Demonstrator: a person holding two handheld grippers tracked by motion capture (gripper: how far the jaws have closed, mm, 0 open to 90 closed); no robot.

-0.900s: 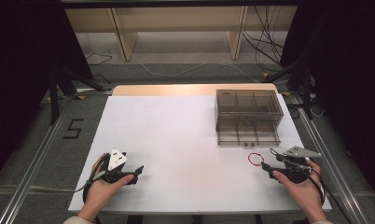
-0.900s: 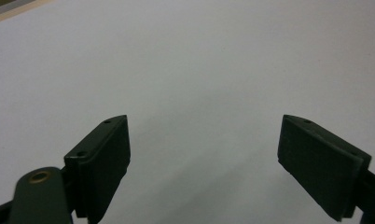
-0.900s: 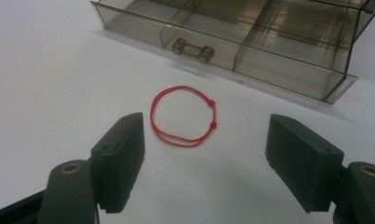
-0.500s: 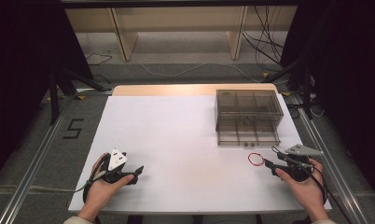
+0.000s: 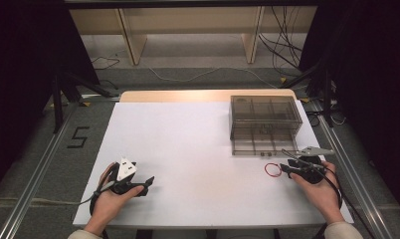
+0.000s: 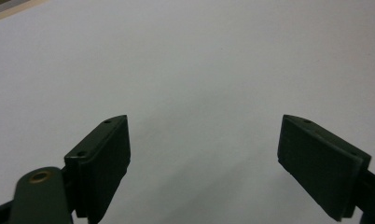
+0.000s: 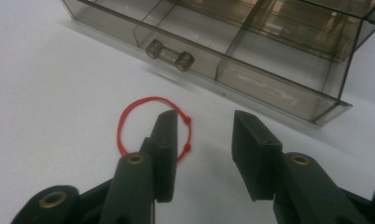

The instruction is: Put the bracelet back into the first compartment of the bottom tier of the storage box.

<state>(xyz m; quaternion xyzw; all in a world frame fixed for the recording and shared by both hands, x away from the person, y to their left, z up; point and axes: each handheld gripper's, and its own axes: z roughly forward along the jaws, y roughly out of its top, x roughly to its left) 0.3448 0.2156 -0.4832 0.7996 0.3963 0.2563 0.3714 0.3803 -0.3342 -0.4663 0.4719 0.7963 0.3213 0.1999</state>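
A thin red cord loop (image 7: 150, 126) lies flat on the white tabletop (image 5: 198, 149), just in front of a smoky clear drawer box (image 5: 265, 117) whose lowest drawer (image 7: 213, 56) is pulled out. The right gripper (image 7: 204, 140) hovers over the loop, jaws released and empty. The left gripper (image 6: 204, 140) rests well apart near the front edge, jaws spread wide, grasping nothing
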